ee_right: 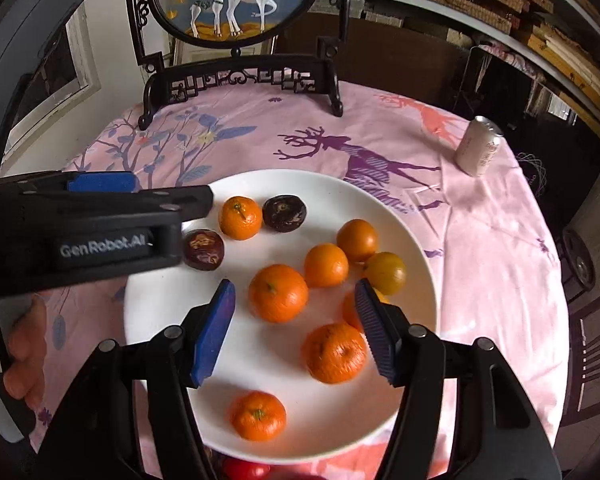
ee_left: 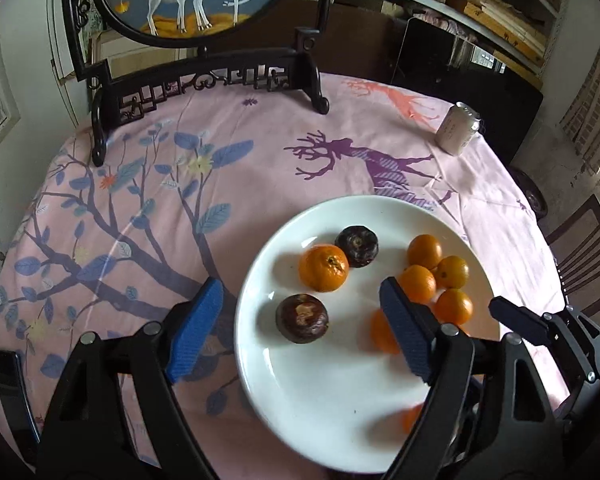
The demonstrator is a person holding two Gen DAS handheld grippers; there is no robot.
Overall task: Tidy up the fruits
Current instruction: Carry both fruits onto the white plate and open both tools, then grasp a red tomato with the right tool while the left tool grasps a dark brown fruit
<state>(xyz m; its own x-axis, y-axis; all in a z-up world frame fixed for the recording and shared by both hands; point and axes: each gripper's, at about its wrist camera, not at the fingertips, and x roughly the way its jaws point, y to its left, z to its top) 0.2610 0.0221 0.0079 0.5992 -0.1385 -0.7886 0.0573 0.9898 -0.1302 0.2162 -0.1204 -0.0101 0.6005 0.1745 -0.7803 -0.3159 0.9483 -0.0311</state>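
Observation:
A white plate holds several orange tangerines and two dark purple fruits. The plate also shows in the left wrist view, with a dark fruit and a tangerine. My left gripper is open, hovering over the plate's left side, the dark fruit between its fingers. My right gripper is open above the plate's near half, a tangerine by its right finger. The left gripper's body shows at the left in the right wrist view.
The plate sits on a round table with a pink patterned cloth. A pale drink can stands at the far right. A black carved stand with a round deer picture stands at the back. A red fruit lies at the near table edge.

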